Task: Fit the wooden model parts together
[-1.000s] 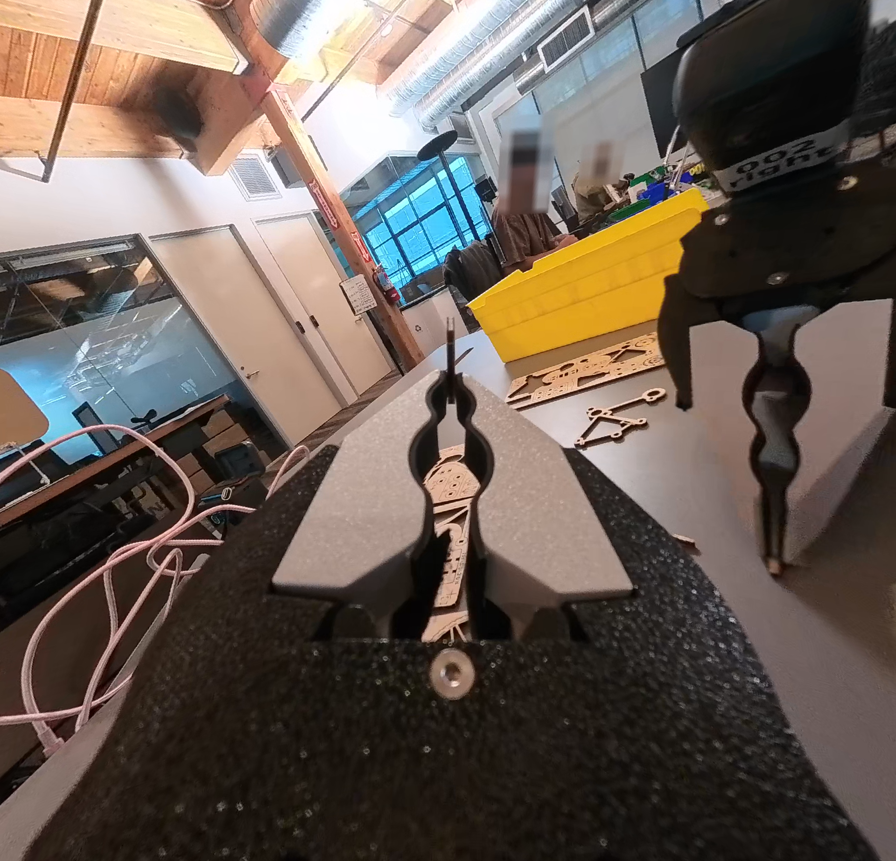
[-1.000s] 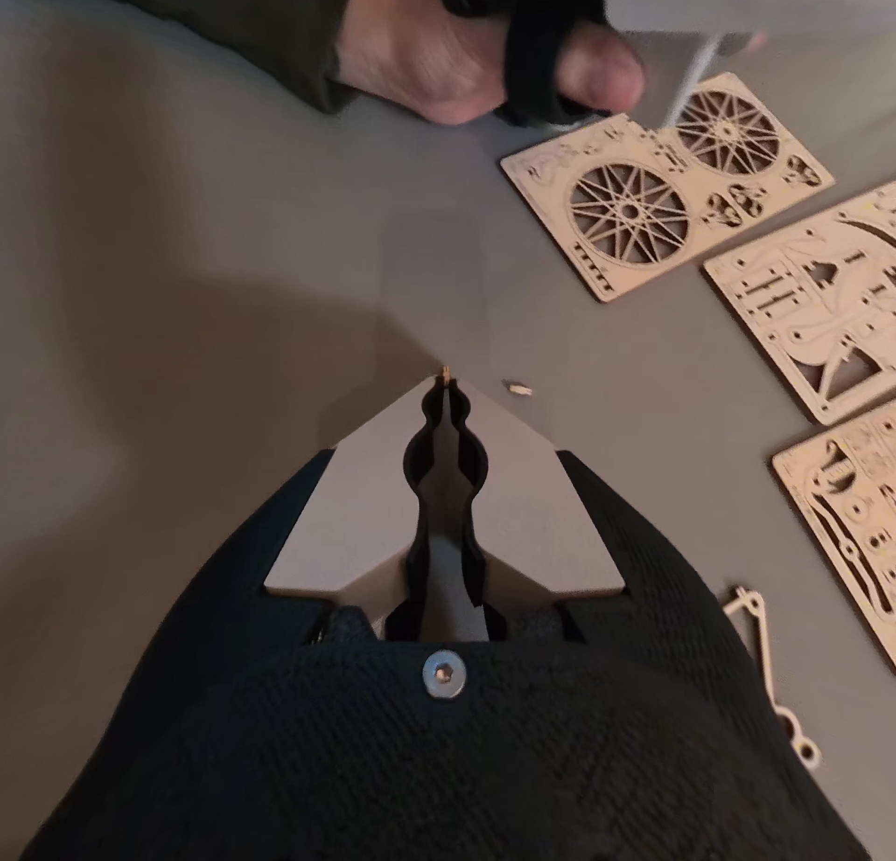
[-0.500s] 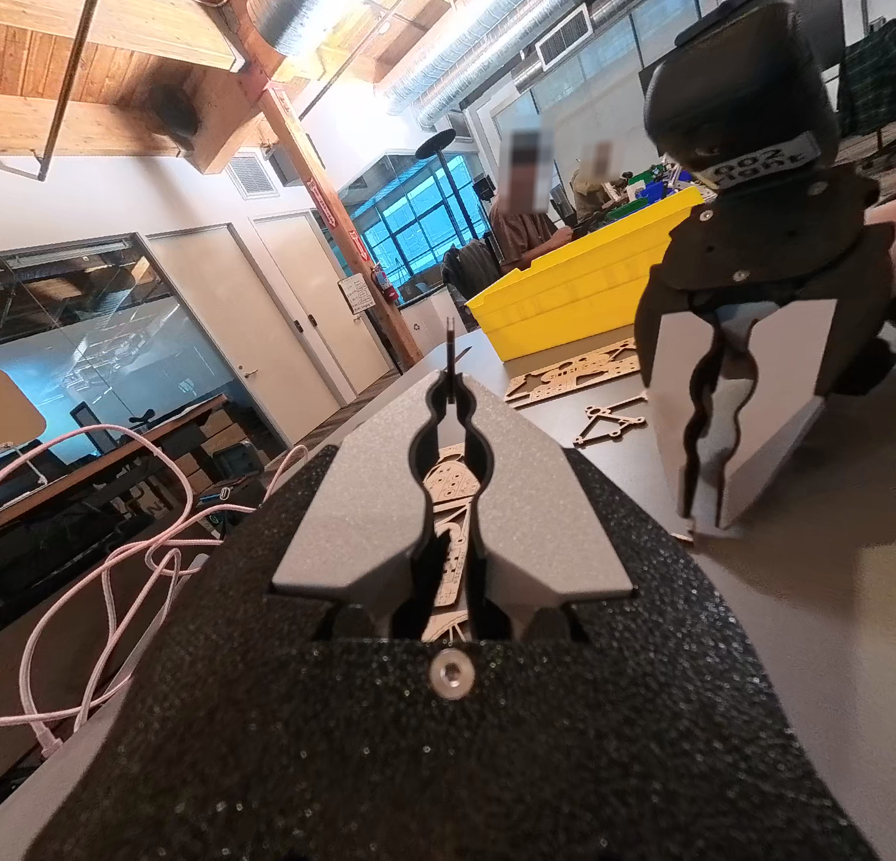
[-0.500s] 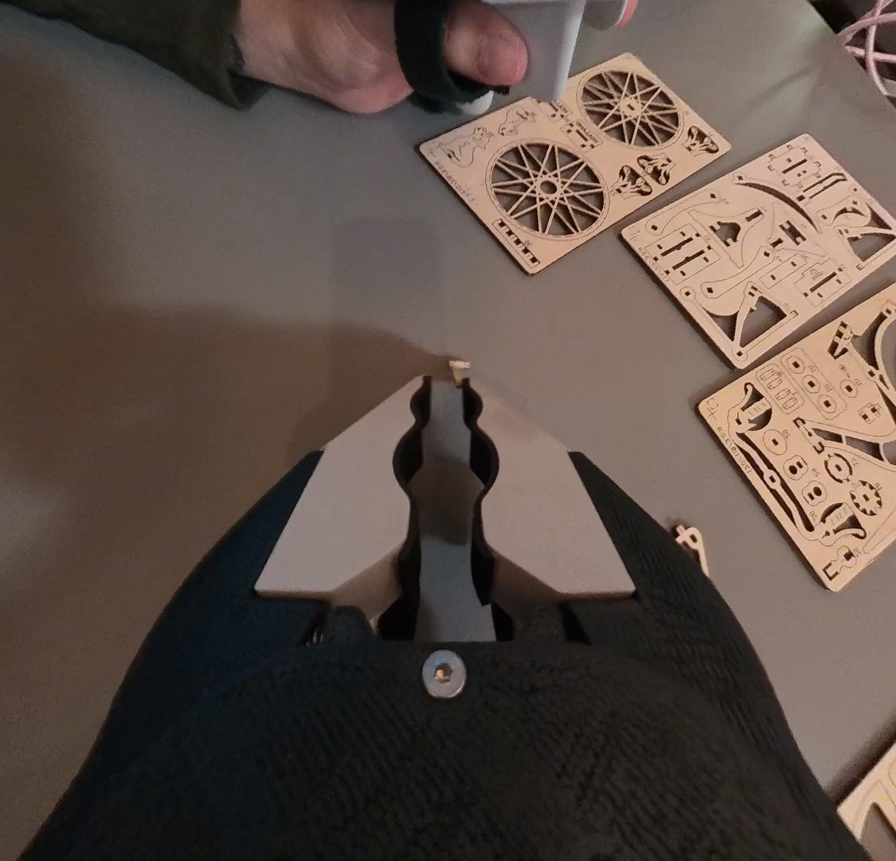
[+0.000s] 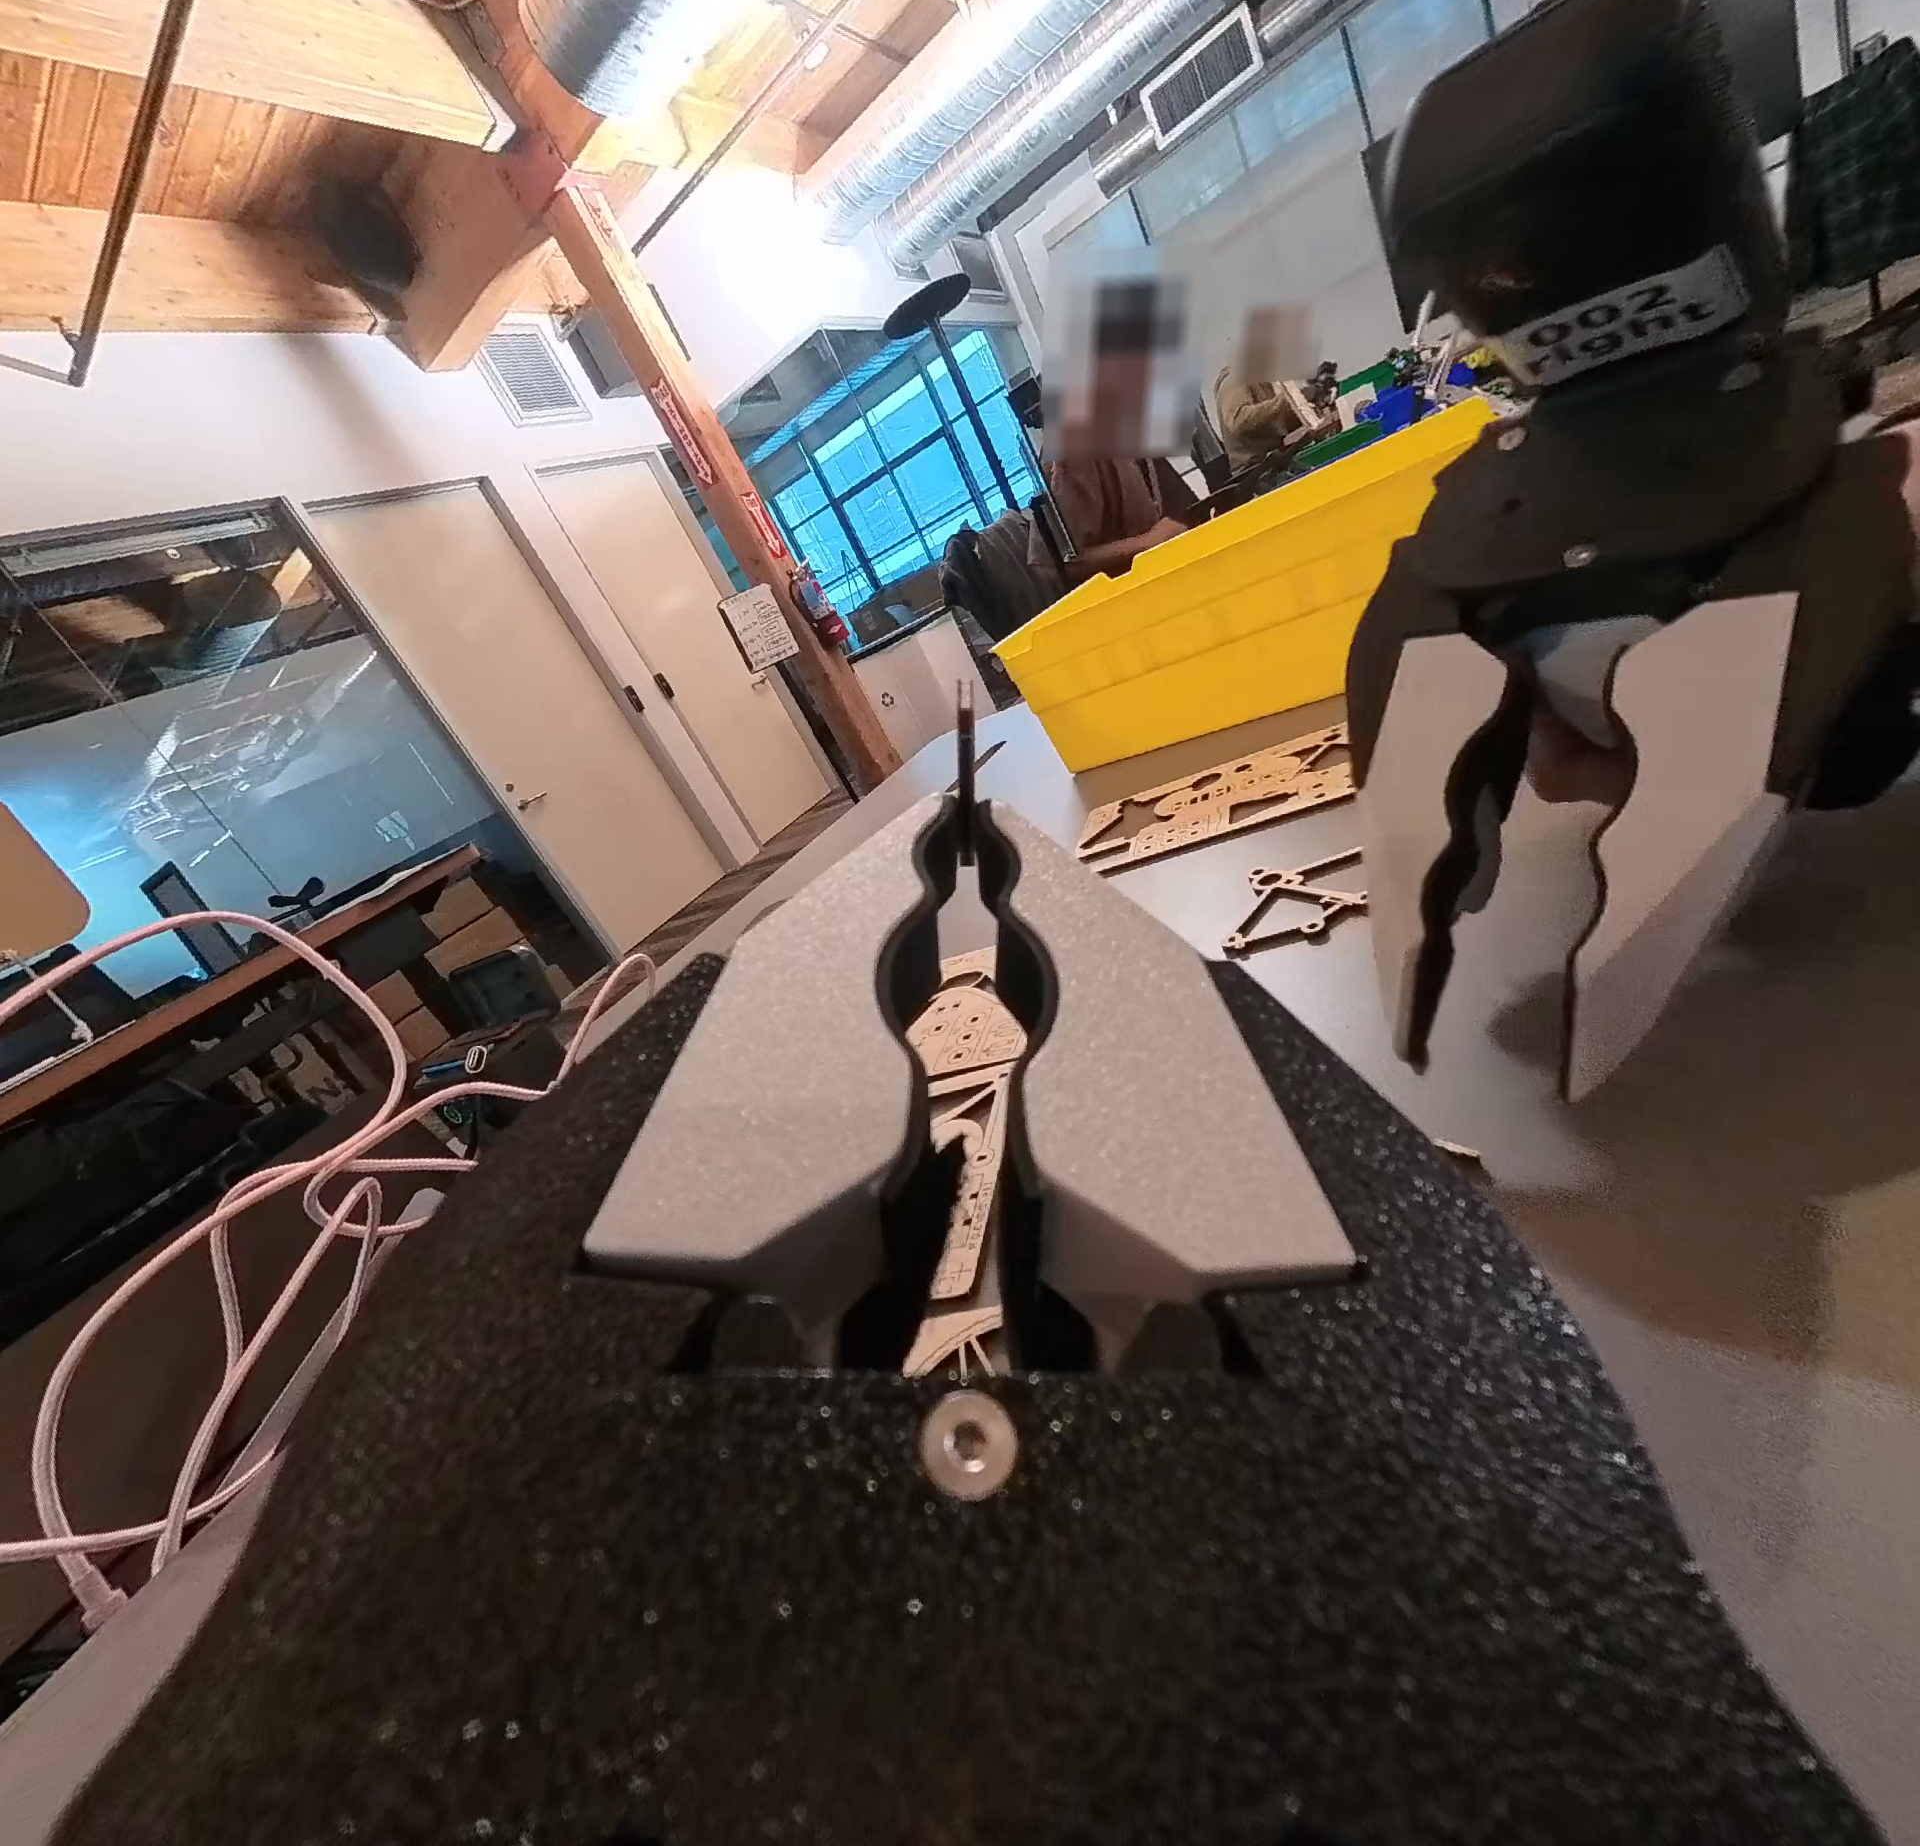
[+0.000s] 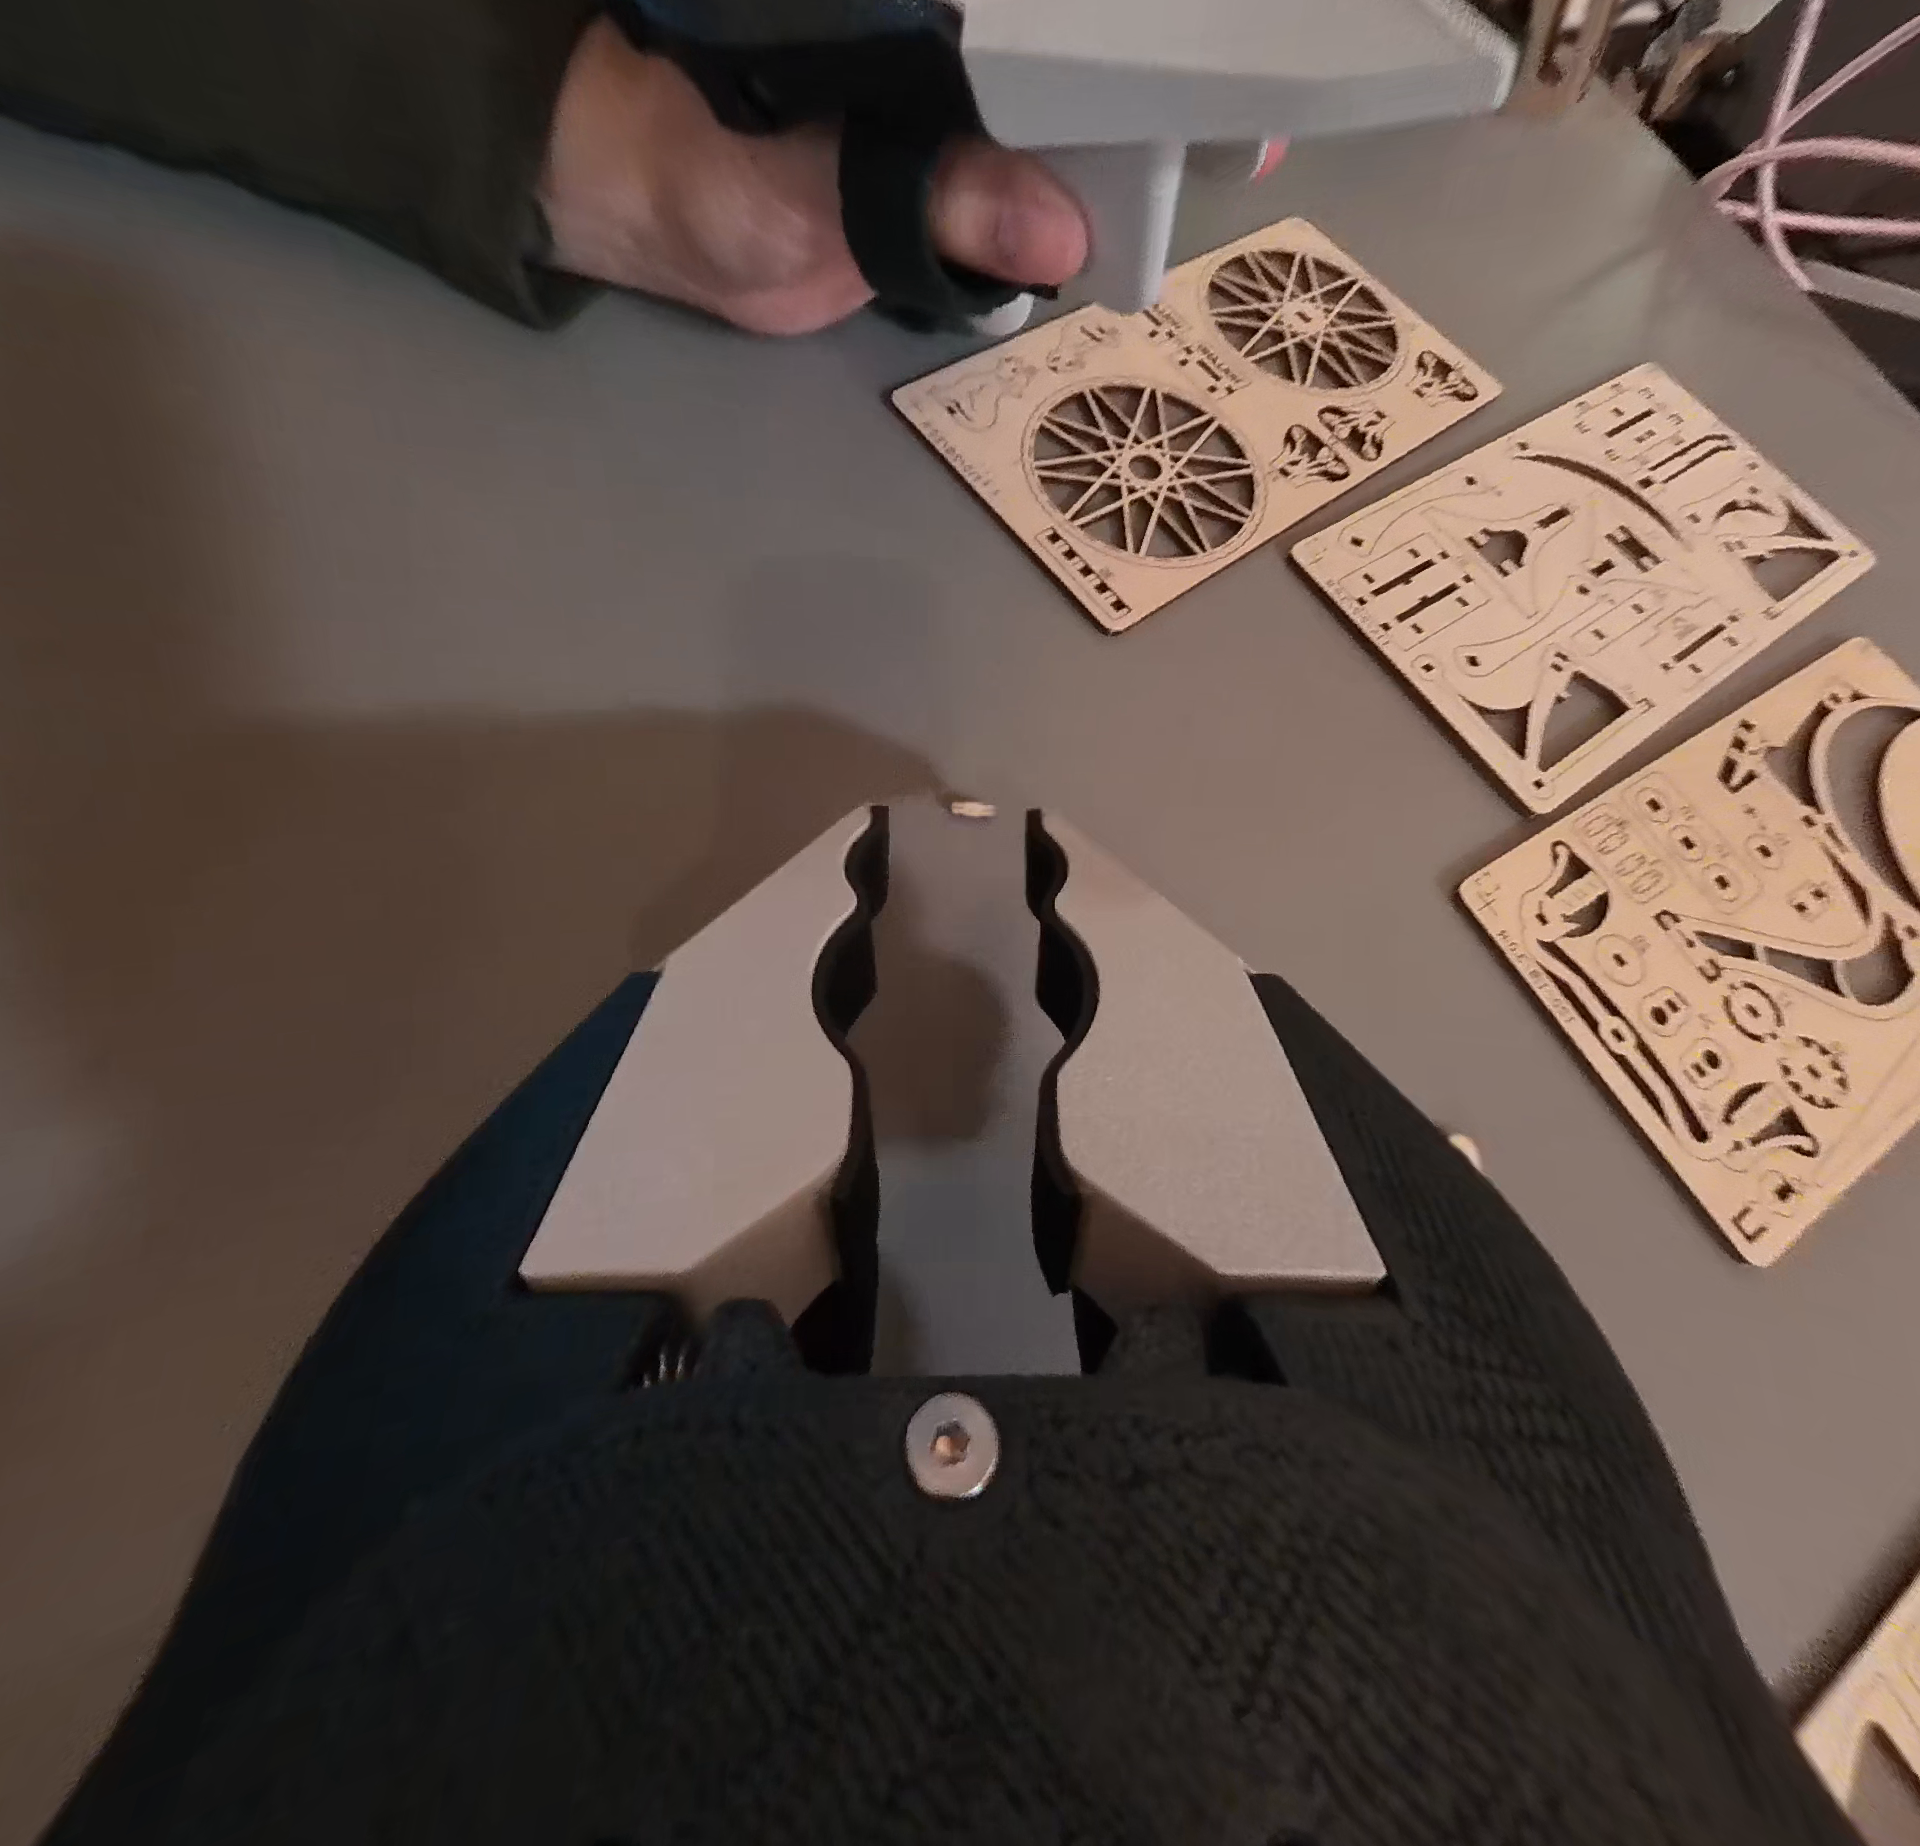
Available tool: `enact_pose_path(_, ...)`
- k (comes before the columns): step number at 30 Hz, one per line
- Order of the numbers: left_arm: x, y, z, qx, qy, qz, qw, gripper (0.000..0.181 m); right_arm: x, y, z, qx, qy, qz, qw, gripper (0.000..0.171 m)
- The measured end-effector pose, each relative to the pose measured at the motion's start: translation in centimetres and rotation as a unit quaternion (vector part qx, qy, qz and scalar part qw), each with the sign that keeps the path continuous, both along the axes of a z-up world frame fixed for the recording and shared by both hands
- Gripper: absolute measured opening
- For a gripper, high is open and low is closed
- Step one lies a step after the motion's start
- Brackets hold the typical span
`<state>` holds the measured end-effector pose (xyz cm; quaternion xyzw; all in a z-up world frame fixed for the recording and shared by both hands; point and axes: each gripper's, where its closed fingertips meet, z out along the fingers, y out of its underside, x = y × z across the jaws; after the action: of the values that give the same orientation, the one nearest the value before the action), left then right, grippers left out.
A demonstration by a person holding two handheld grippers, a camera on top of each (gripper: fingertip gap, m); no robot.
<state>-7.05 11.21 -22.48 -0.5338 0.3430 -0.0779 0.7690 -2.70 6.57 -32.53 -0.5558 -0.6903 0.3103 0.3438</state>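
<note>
My left gripper point(image 5: 966, 828) is shut on a thin wooden part point(image 5: 965, 757), seen edge-on and sticking up from the fingertips. My right gripper point(image 6: 954, 828) is open and empty, pointing down at the grey table point(image 6: 520, 601). A tiny wooden peg point(image 6: 971, 810) lies on the table right between its tips. In the left wrist view the right gripper point(image 5: 1486, 1064) hangs open just above the table to the right. A hand point(image 6: 790, 238) holds the left gripper's grey body point(image 6: 1143, 61) at the top of the right wrist view.
Three laser-cut wooden sheets lie to the right: a wheel sheet point(image 6: 1195, 446), a second point(image 6: 1579, 591) and a third point(image 6: 1714, 955). A loose triangular wooden frame point(image 5: 1299, 897), another sheet point(image 5: 1226, 799) and a yellow bin point(image 5: 1226, 653) lie beyond. Pink cables point(image 5: 208, 1173) hang off the table's left edge. One gripper's finger ends stand about 12 cm off the other's.
My right gripper has gone from shut to open and shifted towards the sheets; the tiny peg now lies between its tips. My left gripper has stayed still, holding its part.
</note>
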Motion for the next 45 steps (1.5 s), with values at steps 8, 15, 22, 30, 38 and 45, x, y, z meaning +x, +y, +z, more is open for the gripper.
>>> enact_pose_path(8, 0.9, -0.3, -0.5, 0.008, 0.039, -0.008, 0.999, 0.001, -0.3, 2.5, 6.6, 0.094, 0.181, -0.065, 0.977, 0.025)
enact_pose_path(15, 3.6, -1.6, -2.2, 0.049, 0.154, -0.029, 0.986, 0.001, -0.3, 0.7, 8.7, 0.206, 0.236, -0.027, 0.949, 0.026)
enact_pose_path(22, 6.2, -5.6, -0.5, -0.112, -0.022, -0.253, 0.961, 0.0, 0.4, -1.3, 9.9, 0.041, 0.279, 0.035, 0.959, 0.009)
enact_pose_path(30, 6.9, -5.8, -1.1, -0.252, -0.093, -0.33, 0.905, 0.0, 0.9, -0.9, 10.9, -0.045, 0.305, 0.033, 0.951, 0.005)
enact_pose_path(38, 6.7, -5.3, -1.0, -0.252, -0.105, -0.318, 0.908, 0.029, 1.0, 0.0, 11.4, -0.125, 0.316, 0.01, 0.94, 0.001)
enact_pose_path(45, 6.7, -4.9, -0.8, -0.271, -0.127, -0.32, 0.899, 0.036, 1.4, 0.4, 12.2, -0.239, 0.34, 0.015, 0.91, 0.0)
